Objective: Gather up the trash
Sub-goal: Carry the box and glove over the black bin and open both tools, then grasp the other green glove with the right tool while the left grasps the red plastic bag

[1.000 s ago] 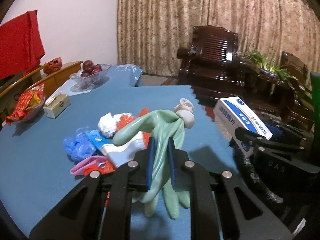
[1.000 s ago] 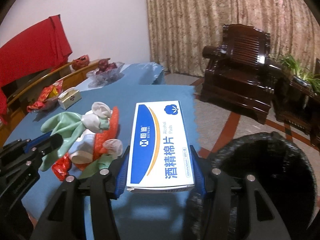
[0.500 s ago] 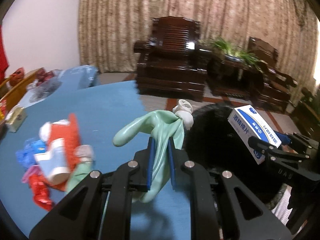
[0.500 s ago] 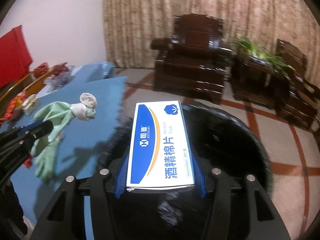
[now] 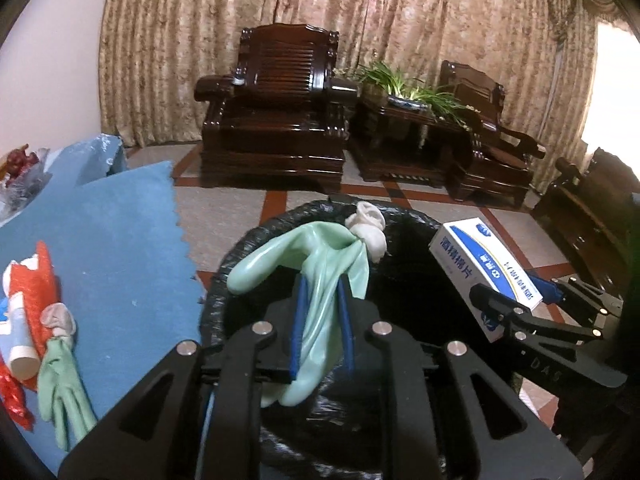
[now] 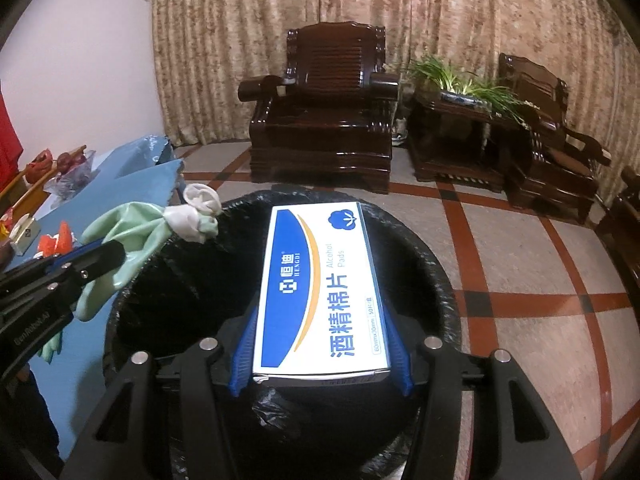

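Note:
A pale green rubber glove [image 5: 320, 248] with a white knotted cuff hangs between the pads of my left gripper [image 5: 322, 292], whose jaws are opening; the pads still touch it. It hangs over the left rim of the black-lined bin [image 5: 240, 248]. The right wrist view shows the same glove [image 6: 132, 224] and left gripper [image 6: 108, 256] at the left. My right gripper [image 6: 324, 320] is shut on a white-and-blue alcohol pad box [image 6: 320, 280], held flat over the mouth of the bin [image 6: 440, 272]. In the left wrist view the box [image 5: 484, 268] is at the right.
The blue-covered table [image 5: 120, 240] lies left of the bin, with a second green glove [image 5: 60, 372], a red wrapper [image 5: 40, 276] and a white tube [image 5: 20, 344] on it. Dark wooden armchairs [image 5: 276, 120] and a plant stand [image 5: 404, 128] stand behind on the tiled floor.
Both grippers have swung right from over the table to over the bin, carrying the glove and the box. The left pads stand slightly wider apart.

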A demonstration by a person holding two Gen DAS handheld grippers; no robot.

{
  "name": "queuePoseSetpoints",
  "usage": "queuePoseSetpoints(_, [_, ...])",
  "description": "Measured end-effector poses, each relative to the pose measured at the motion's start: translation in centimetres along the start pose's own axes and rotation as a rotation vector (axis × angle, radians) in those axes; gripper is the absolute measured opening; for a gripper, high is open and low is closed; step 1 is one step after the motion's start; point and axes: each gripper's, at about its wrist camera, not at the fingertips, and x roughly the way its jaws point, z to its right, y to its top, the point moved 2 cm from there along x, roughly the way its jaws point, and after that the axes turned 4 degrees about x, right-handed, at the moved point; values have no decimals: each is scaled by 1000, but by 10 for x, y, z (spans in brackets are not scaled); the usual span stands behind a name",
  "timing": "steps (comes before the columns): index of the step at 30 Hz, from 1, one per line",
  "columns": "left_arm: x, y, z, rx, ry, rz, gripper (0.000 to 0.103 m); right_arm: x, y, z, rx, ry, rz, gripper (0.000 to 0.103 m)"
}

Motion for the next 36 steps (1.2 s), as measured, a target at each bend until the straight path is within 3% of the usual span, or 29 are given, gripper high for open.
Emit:
queuePoseSetpoints(8, [-12, -4, -3, 15, 18, 20, 45, -2, -1, 5, 19, -8, 7, 76])
queuePoseSetpoints(12, [-27, -2, -20, 1, 74, 43, 73, -9, 4, -2, 7, -1, 41, 95])
queuePoseSetpoints(16, [-47, -2, -44, -26, 140, 62, 90, -13, 11, -17, -13, 29, 64, 97])
queuePoseSetpoints(28, [-118, -23, -137, -139, 395, 87, 91, -13, 20, -105, -107, 194, 99, 97])
queuePoseSetpoints(36, [-155, -49, -188, -200, 529, 78, 91, -12, 15, -190, -207, 335, 109, 97])
